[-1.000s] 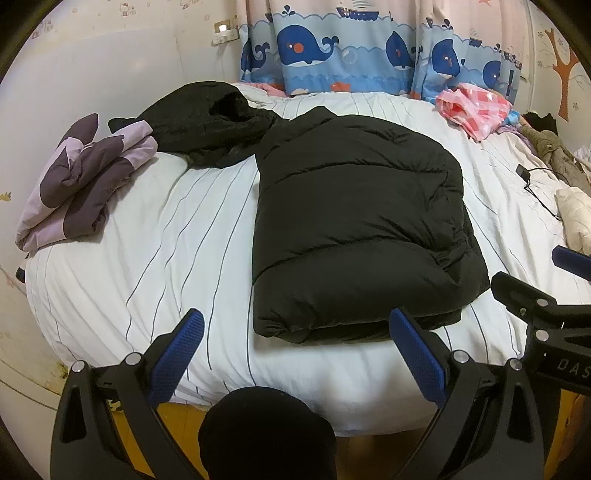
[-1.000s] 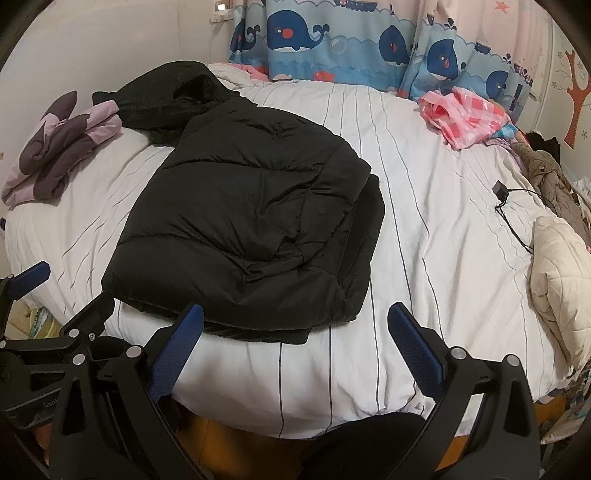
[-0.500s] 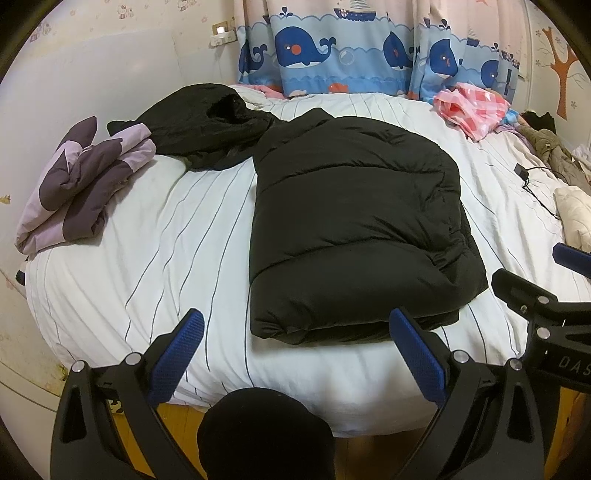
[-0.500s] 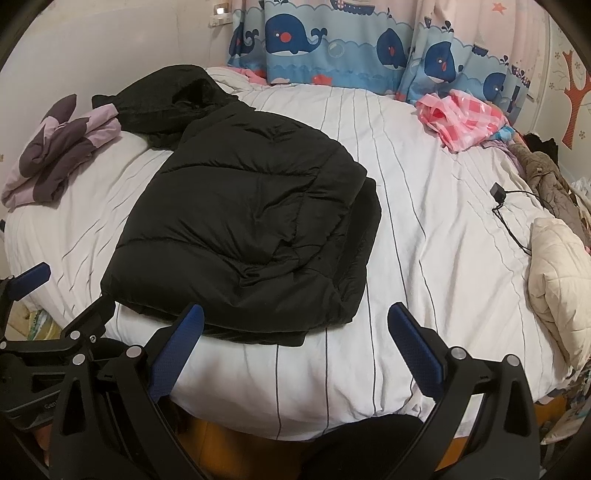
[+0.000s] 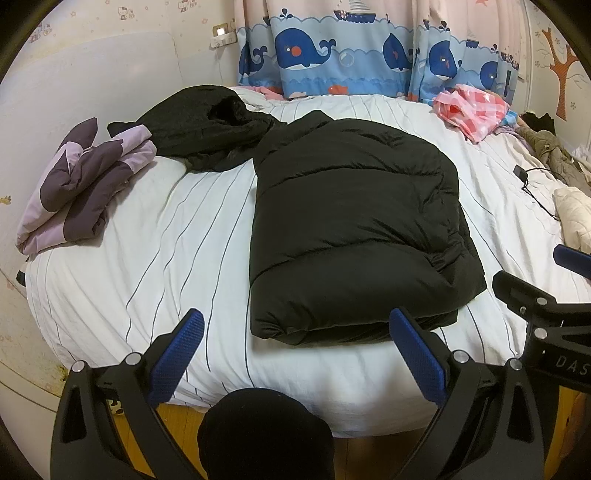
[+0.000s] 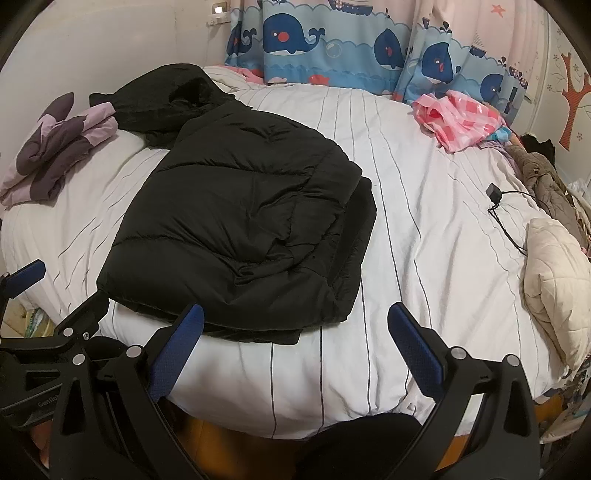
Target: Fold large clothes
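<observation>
Nearby, purple bedding [image 5: 79, 181] flanks jacket [image 5: 354, 229].

Puffer jacket [image 5: 351, 229] quilted, faintly glossy black; bedsheet [image 5: 166, 236] matt striped cloth.

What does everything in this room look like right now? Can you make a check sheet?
Surface: bed with white striped sheet, rumpled.
Job's things: black puffer jacket lies folded near the front edge; its hood spreads toward the back left.
Clutter: purple bedding at left; pink checked cloth at back right; cream quilt and brown coat at right.
Grippers: left tool open, empty; right tool open, empty; both short of the jacket.
Cables: black charger with cord on the sheet.
Surroundings: whale curtain, wall switch.
</observation>
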### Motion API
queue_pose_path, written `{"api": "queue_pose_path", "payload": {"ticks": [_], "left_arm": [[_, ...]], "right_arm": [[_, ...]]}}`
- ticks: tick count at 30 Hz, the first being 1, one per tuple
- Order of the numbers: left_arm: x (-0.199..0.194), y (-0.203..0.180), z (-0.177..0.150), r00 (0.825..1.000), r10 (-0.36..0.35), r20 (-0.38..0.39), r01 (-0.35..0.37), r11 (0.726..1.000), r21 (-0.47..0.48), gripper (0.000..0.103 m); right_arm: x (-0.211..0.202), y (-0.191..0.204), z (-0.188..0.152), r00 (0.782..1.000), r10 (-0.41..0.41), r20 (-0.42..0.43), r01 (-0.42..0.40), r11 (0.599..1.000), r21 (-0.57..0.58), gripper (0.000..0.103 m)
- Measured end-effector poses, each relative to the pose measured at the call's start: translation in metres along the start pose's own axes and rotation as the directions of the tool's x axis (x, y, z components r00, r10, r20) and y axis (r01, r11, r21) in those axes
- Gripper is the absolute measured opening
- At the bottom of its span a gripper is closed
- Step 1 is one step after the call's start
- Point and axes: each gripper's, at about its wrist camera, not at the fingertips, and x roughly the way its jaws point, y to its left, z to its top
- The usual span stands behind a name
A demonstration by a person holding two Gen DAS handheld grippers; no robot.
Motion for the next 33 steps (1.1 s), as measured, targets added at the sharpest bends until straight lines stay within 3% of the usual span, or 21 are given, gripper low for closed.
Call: {"api": "queue_pose_path", "payload": {"ticks": [33], "left_arm": [[-0.018,-0.003,-0.002,1.000,0.016,0.025,-0.015,1.000,-0.014,0.096]], "right_arm": [[-0.013,0.002,-0.005,1.000,-0.006,0.018,0.006,1.000,0.015,0.096]]}}
